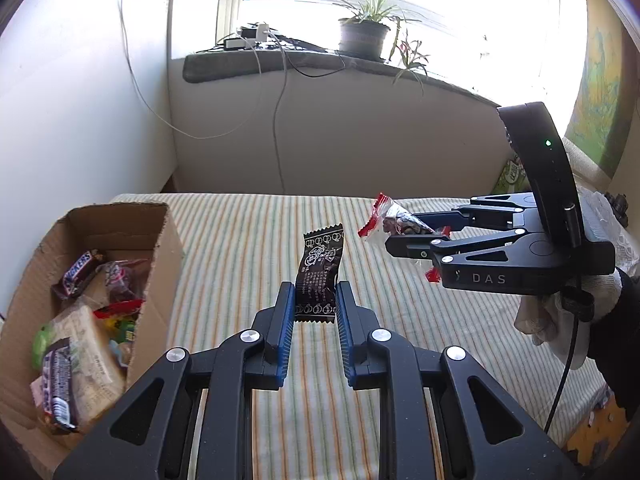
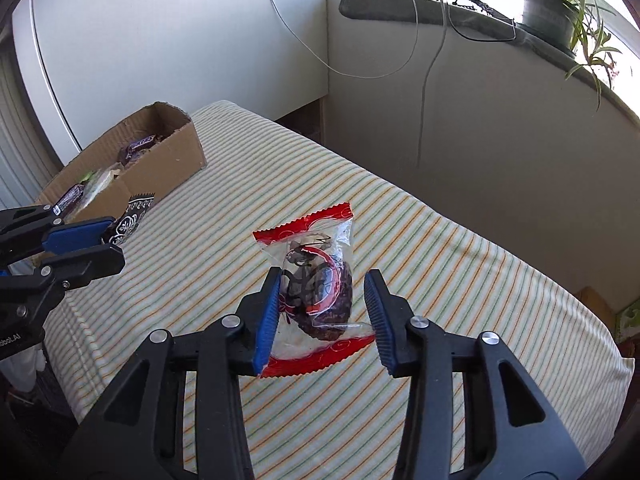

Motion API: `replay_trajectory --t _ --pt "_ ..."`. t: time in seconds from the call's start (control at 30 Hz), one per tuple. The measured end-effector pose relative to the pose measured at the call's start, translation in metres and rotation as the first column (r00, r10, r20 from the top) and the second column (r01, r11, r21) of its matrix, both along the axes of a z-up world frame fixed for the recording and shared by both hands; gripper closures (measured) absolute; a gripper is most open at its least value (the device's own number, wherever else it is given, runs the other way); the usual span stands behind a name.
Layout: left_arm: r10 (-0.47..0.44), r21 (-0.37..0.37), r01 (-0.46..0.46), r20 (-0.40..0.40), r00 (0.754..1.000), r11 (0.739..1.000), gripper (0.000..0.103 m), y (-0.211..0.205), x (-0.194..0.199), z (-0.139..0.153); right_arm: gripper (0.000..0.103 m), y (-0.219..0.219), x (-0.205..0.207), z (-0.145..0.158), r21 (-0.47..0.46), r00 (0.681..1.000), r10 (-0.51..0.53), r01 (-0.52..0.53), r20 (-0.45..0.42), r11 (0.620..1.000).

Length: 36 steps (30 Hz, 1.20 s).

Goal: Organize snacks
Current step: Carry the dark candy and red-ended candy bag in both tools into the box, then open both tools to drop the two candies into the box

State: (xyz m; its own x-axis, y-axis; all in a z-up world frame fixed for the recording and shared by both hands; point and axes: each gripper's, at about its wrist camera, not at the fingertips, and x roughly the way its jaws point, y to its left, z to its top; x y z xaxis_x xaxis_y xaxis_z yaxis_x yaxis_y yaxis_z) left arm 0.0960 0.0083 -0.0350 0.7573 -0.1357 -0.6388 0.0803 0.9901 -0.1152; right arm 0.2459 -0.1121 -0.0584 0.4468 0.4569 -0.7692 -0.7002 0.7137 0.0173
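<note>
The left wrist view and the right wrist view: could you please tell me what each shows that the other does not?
Only the left wrist view looks down into the cardboard box at the packed snacks and shows a gloved hand. Only the right wrist view shows the dark fruit inside the red-edged clear packet. Both show the striped cloth, the black packet, the potted plant and both tools.

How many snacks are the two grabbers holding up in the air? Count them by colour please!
Black packet: 1, held by the left gripper
Red-and-clear packet: 1, held by the right gripper
Total: 2
</note>
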Motion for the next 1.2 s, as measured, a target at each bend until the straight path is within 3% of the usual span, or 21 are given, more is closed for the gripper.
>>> replay_trajectory --t 0.37,0.73,1.2 --pt "0.124 -0.01 -0.124 0.053 0.991 0.992 0.084 0.052 -0.043 0.018 0.06 0.063 -0.038 0.021 0.064 0.996 0.086 -0.087 0.015 0.994" --pt "0.261 -0.017 -0.26 0.062 0.963 0.965 0.084 0.105 -0.065 0.015 0.06 0.132 -0.069 0.029 0.117 0.982 0.189 -0.189 0.016 0.975" --pt "0.363 -0.006 -0.363 0.064 0.93 0.932 0.084 0.146 -0.086 0.016 0.06 0.195 -0.076 0.025 0.099 0.962 0.272 -0.273 0.019 0.957"
